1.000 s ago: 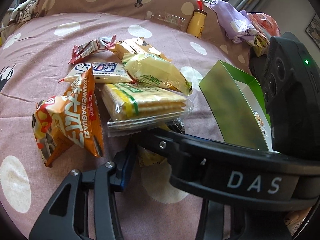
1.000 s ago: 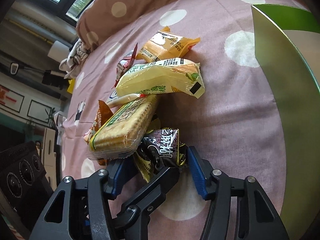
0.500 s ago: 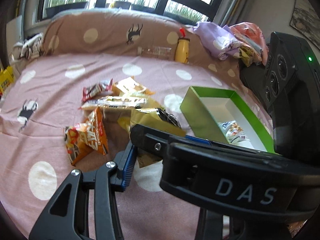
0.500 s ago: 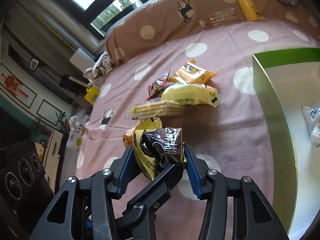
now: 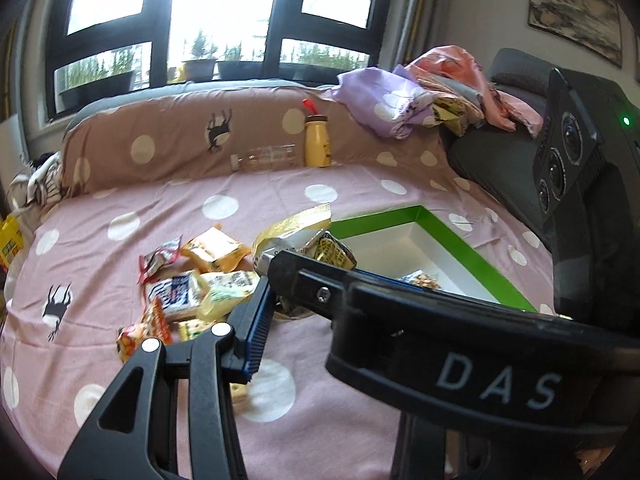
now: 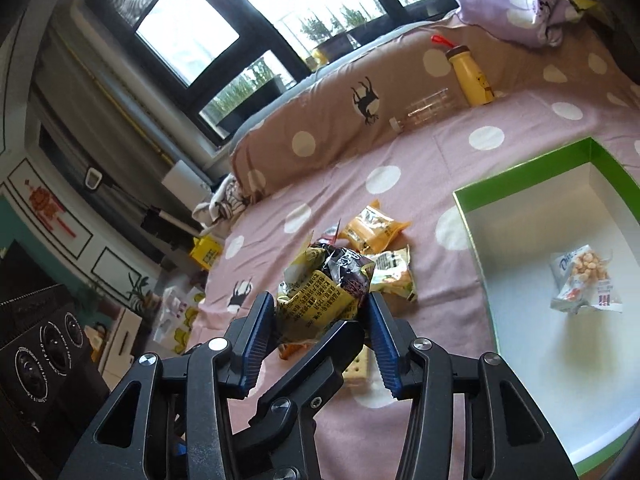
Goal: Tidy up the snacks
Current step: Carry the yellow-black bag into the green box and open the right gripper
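A second ago both tongs were low over the snack pile, with the cracker pack filling the view. Now they are lifted well above the pink dotted bedspread (image 6: 420, 152), and the windows and the long brown pillow (image 6: 352, 120) have come into sight.

The right tongs (image 6: 320, 320) pinch a crumpled yellow and dark packet (image 6: 324, 284) between the blue pads, and the jaws are closing tighter on it; the packet is off the bedspread, where earlier it lay at the foot of the pile. In the left wrist view the same packet (image 5: 308, 240) shows above the other tool's black arm, which crosses in front. Of the left tongs (image 5: 264, 316) only one blue pad is plainly seen; the other is hidden behind that arm, so I cannot tell whether they are spread or pressed together.

The rest of the snacks (image 6: 380, 248) lie bunched on the bedspread below and beyond the held packet. The green box (image 6: 520, 172) with white floor sits to the right, its near corner close to the pile, its top open. One small white bag (image 6: 584, 280) lies on the box floor, with bare floor all round it. Bare bedspread separates the pile from the pillow, where a yellow bottle (image 6: 472, 80) and a clear bottle (image 6: 428, 114) rest.
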Demonstrator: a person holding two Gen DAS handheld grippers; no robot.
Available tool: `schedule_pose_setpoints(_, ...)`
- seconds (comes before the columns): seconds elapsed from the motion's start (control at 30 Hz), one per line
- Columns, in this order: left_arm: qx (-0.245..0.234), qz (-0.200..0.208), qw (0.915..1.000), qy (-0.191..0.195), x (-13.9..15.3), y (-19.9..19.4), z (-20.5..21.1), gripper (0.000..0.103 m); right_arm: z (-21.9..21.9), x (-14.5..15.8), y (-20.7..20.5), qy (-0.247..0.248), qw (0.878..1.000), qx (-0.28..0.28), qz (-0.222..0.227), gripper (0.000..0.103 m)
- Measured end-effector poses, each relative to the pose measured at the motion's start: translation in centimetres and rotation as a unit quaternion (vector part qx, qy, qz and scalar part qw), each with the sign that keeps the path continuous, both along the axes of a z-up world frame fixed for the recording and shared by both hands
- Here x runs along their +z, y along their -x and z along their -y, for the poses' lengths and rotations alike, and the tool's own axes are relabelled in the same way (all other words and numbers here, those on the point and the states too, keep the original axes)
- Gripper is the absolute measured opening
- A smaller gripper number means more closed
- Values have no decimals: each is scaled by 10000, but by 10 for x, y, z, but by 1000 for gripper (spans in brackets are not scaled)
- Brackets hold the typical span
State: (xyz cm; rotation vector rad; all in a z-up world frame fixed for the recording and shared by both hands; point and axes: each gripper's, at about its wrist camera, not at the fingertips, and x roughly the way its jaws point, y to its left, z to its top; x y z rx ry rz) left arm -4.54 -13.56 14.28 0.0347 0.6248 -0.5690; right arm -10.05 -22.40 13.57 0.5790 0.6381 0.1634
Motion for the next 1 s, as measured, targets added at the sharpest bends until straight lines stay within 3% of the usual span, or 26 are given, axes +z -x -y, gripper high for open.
schedule_pose_setpoints(0.23,-567,-3,9984,-55,0,-6,42,41,44,0,21,-259,9976,-630,110,51)
schedule_pose_setpoints(0.53,-1197,-427,9918,-156,-19,-18,93,41,95,-21,34,-606,9882,-1381,-274,51)
schedule_pose_setpoints(1.0,-1397,-1281,9817,-190,-54,-32,119,41,129,-59,28,-890,9718,-1871,-1128,51)
